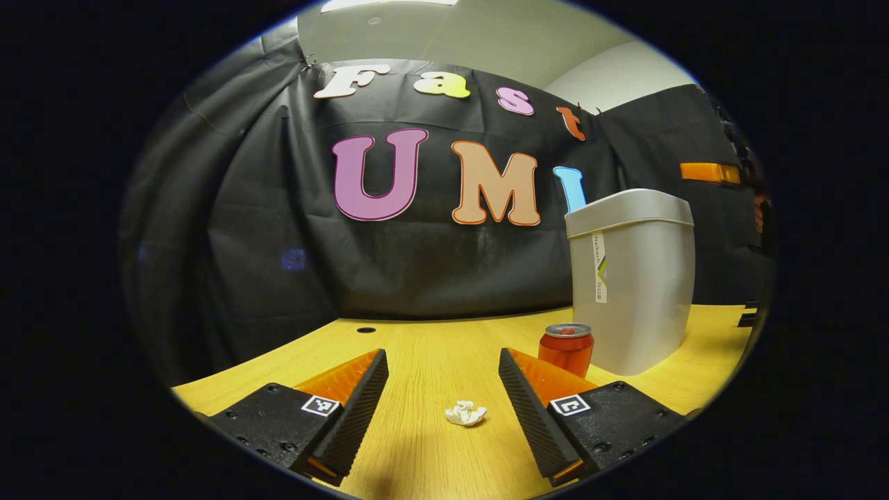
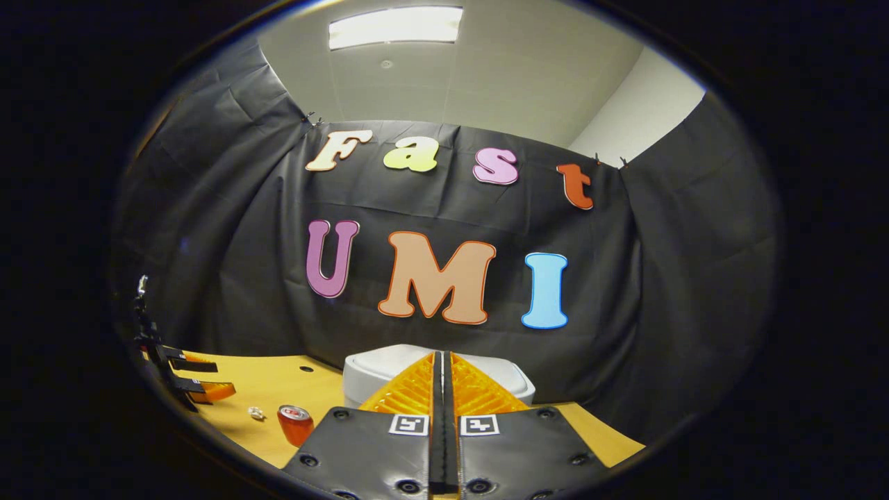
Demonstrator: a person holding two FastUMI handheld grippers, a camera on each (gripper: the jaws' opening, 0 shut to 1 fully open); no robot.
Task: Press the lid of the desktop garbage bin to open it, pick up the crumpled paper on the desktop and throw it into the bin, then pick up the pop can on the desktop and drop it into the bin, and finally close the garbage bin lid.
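Note:
A grey desktop bin [image 1: 632,278] stands on the wooden table with its lid [image 2: 378,368] down. A red pop can [image 1: 566,347] stands just left of it. A small white crumpled paper [image 1: 465,413] lies on the table between the fingers of my open left gripper [image 1: 442,354], touching neither. My right gripper [image 2: 442,355] is shut with nothing in it, its tips over the lid; contact is unclear. In the right gripper view the can [image 2: 295,422] and paper [image 2: 256,413] sit low left, with the left gripper [image 2: 223,378] beyond them. The right gripper [image 1: 701,171] shows above the bin's right side.
The wooden table [image 1: 430,333] runs back to the black cloth wall, with a small round hole [image 1: 365,330] near its far edge. Bare wood lies left of the paper and can.

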